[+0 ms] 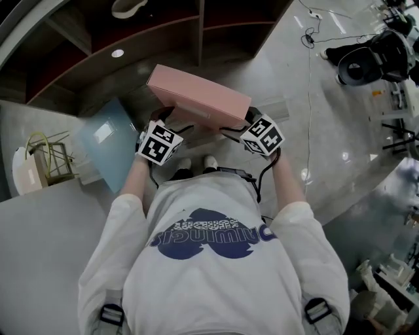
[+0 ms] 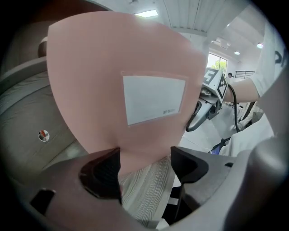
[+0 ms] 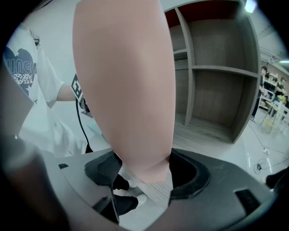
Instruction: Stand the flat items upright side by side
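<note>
the box (image 1: 196,98) lies between my claws, my left gripper (image 2: 144,162) on its left end, my right gripper (image 3: 142,168) on its right. behind it stands the shelf unit (image 1: 200,29); left of it a flat panel (image 1: 108,141), farther left a wire basket (image 1: 49,157).

The work is taking place in a large indoor lab or test hall: a polished grey floor (image 1: 340,118) is reflecting ceiling panel lights (image 2: 146,13), and a cable (image 1: 309,98) is trailing across it towards dark equipment (image 1: 366,62). An open wooden shelf unit (image 3: 216,76) is standing by the work spot, while cluttered benches (image 1: 393,278) are lining the floor's edge.
</note>
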`<state>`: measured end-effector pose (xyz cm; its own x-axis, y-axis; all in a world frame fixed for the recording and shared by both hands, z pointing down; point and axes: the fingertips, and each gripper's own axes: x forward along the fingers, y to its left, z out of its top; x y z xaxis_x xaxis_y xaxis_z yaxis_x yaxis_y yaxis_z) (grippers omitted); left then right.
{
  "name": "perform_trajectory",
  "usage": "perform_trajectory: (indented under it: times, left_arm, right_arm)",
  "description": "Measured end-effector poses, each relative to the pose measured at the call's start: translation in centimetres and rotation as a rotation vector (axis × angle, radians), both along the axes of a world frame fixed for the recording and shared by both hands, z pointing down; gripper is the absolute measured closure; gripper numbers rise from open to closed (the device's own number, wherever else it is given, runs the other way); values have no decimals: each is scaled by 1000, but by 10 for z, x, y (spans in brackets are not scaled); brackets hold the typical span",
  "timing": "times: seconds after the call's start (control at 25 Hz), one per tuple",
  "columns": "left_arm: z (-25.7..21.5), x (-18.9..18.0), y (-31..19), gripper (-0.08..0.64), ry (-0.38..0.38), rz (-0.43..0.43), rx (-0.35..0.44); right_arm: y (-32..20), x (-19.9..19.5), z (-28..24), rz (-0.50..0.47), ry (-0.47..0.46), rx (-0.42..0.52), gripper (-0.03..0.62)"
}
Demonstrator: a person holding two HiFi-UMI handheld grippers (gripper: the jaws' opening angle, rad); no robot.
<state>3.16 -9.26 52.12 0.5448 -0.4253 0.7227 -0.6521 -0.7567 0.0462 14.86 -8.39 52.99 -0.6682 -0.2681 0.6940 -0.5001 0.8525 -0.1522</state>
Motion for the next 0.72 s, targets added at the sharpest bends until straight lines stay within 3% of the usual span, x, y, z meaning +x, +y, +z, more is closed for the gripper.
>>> perform_trajectory:
  times: [0.24,0.72]
  left_arm:
    - [1,-17,-15,212,-16,105,-17]
    - [3,-40,-47,212,-43,226,-21]
  right_arm:
    - [5,-20,2,128,25,-23,273]
    - [9,-61,3,367,12,-57,272]
